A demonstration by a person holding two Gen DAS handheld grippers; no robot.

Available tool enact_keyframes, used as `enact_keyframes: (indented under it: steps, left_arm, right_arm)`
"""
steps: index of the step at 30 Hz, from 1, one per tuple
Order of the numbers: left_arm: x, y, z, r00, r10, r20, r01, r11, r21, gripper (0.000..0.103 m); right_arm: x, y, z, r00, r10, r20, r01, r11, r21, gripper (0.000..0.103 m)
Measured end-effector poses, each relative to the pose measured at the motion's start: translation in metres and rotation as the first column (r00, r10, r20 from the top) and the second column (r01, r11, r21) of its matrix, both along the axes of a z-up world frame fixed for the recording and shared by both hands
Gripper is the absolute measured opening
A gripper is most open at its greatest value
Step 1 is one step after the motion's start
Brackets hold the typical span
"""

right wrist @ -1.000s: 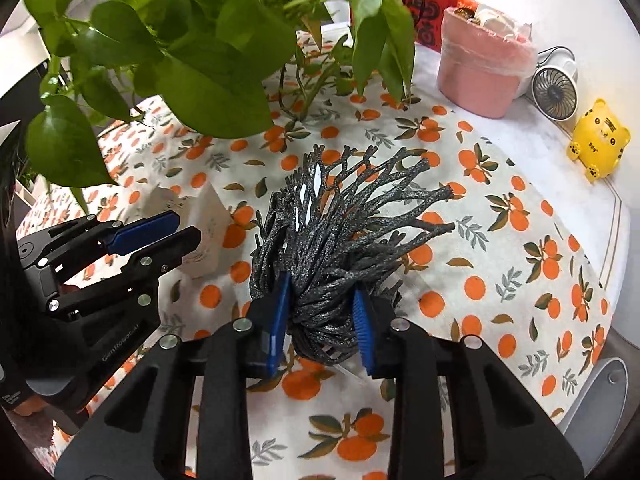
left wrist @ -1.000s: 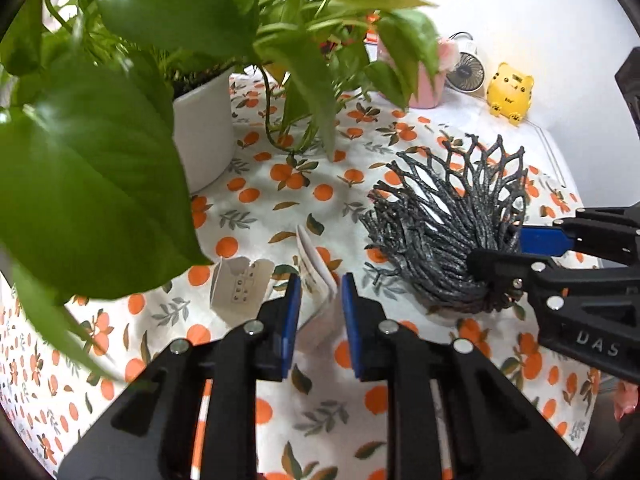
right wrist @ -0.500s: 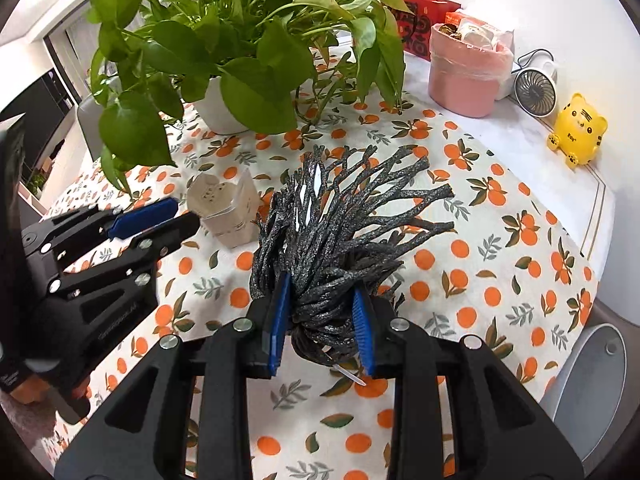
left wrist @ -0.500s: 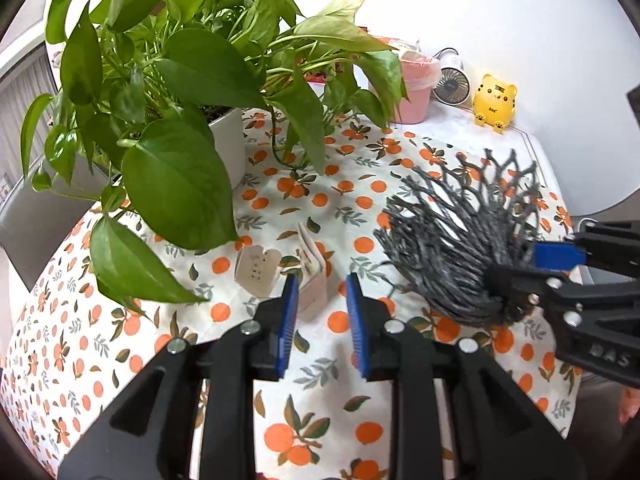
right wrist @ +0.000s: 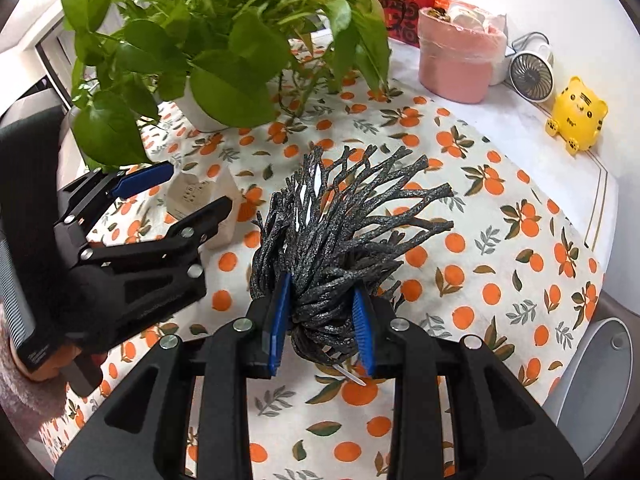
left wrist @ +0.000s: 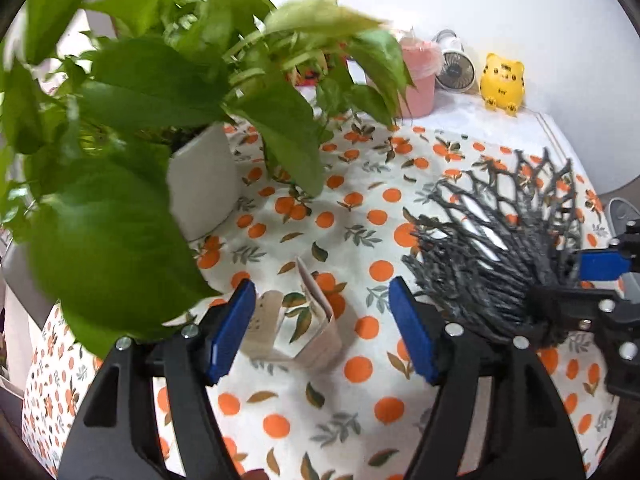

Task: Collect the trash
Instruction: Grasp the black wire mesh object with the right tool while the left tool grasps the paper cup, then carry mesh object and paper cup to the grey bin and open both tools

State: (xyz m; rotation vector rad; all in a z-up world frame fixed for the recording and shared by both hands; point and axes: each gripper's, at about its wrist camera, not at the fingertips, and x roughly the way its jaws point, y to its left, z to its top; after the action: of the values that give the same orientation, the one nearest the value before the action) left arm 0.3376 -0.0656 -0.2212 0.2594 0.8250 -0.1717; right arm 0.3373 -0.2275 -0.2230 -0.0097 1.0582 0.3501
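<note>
The left gripper [left wrist: 322, 328] was opening, its blue pads wide on either side of a torn white paper carton [left wrist: 308, 326] lying on the orange-print tablecloth [left wrist: 360, 216], apparently untouched. At three o'clock from it, the right gripper [right wrist: 322, 320] clamped the bunched base of a black foam net sleeve [right wrist: 344, 224]. A potted pothos [left wrist: 160, 92] stood at eleven o'clock.

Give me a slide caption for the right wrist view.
Right gripper clamps a dark grey foam net sleeve above the orange-print tablecloth; the left gripper is opening around a crumpled white carton.
</note>
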Motion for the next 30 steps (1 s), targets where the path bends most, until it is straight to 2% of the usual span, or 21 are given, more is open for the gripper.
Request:
enact_keyframes:
  steps: [1, 3, 4, 5, 6, 8, 12, 15, 21, 30]
  left_arm:
    - [0.002, -0.001, -0.003, 1.000, -0.004, -0.008, 0.004, 1.000, 0.003, 0.065]
    - [0.008, -0.001, -0.014, 0.999, -0.018, -0.046, 0.018, 1.000, 0.011, 0.043]
    - [0.010, -0.001, -0.020, 0.997, -0.021, -0.071, 0.022, 1.000, 0.011, 0.039]
    - [0.010, 0.000, -0.024, 0.996, -0.021, -0.088, 0.022, 1.000, 0.008, 0.029]
    - [0.010, 0.002, -0.028, 0.994, -0.018, -0.104, 0.019, 1.000, 0.006, 0.024]
    - [0.005, 0.007, -0.029, 0.996, -0.011, -0.091, 0.012, 1.000, 0.006, 0.024]
    - [0.000, 0.016, -0.028, 0.994, 0.001, -0.109, -0.004, 1.000, -0.020, 0.012]
    - [-0.008, 0.020, -0.028, 0.993, 0.006, -0.118, -0.009, 0.999, -0.030, 0.009]
    - [-0.025, 0.023, -0.020, 0.993, 0.022, -0.112, -0.028, 0.998, -0.056, 0.009]
    - [-0.053, 0.015, 0.014, 0.998, 0.011, -0.069, -0.018, 0.996, -0.093, 0.009]
  right_arm:
    - [0.000, -0.001, -0.001, 1.000, 0.000, -0.003, 0.000, 1.000, -0.004, 0.028]
    - [0.001, -0.002, -0.003, 1.000, -0.001, -0.009, 0.001, 1.000, -0.008, 0.028]
    - [0.001, -0.002, -0.004, 1.000, -0.002, -0.011, 0.002, 1.000, -0.009, 0.028]
    - [0.002, -0.002, -0.004, 1.000, -0.003, -0.013, 0.003, 1.000, -0.009, 0.028]
    - [0.002, -0.002, -0.005, 1.000, -0.004, -0.014, 0.004, 1.000, -0.009, 0.028]
    - [0.002, -0.002, -0.005, 1.000, -0.003, -0.013, 0.003, 1.000, -0.010, 0.028]
    - [0.001, 0.002, -0.004, 1.000, 0.005, -0.013, -0.005, 1.000, -0.007, 0.028]
    - [-0.003, 0.005, -0.002, 1.000, 0.012, -0.008, -0.012, 1.000, -0.005, 0.028]
    - [-0.008, 0.005, 0.002, 1.000, 0.013, -0.007, -0.013, 1.000, -0.007, 0.028]
    - [-0.025, 0.001, 0.013, 1.000, 0.010, 0.004, -0.010, 1.000, -0.007, 0.028]
